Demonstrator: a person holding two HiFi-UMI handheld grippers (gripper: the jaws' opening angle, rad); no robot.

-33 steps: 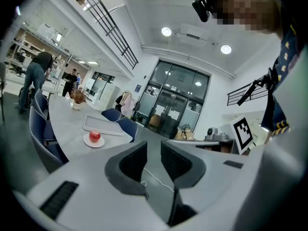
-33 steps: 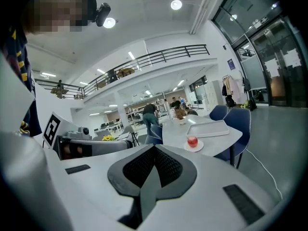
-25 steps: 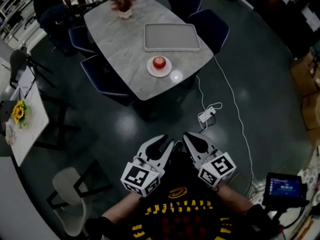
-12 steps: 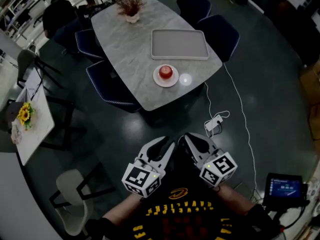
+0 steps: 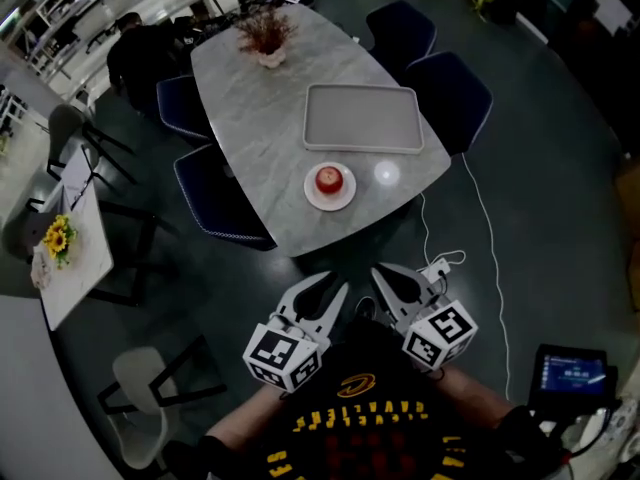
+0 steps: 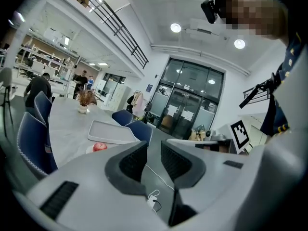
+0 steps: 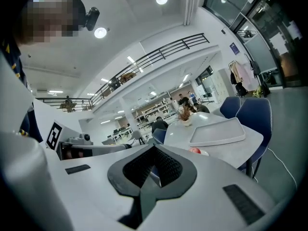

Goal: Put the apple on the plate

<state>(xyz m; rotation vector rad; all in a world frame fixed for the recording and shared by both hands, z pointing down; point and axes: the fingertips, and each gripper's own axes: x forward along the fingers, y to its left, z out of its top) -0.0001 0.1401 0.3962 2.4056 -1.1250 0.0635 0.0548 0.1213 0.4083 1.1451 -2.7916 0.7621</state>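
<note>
Apple: on the plate, half hidden by your grippers in their own views
Left gripper: fingers spread, nothing between
Right gripper: fingers pressed together

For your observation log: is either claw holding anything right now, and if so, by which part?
Nothing is held. The left claw and right claw are both empty; the apple sits on the plate, out of their grasp.

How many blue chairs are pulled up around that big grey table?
4. Two dark blue upholstered chairs on the right side of the grey marble-look table: one, another. Two on its left. More may hide at the far end.
</note>
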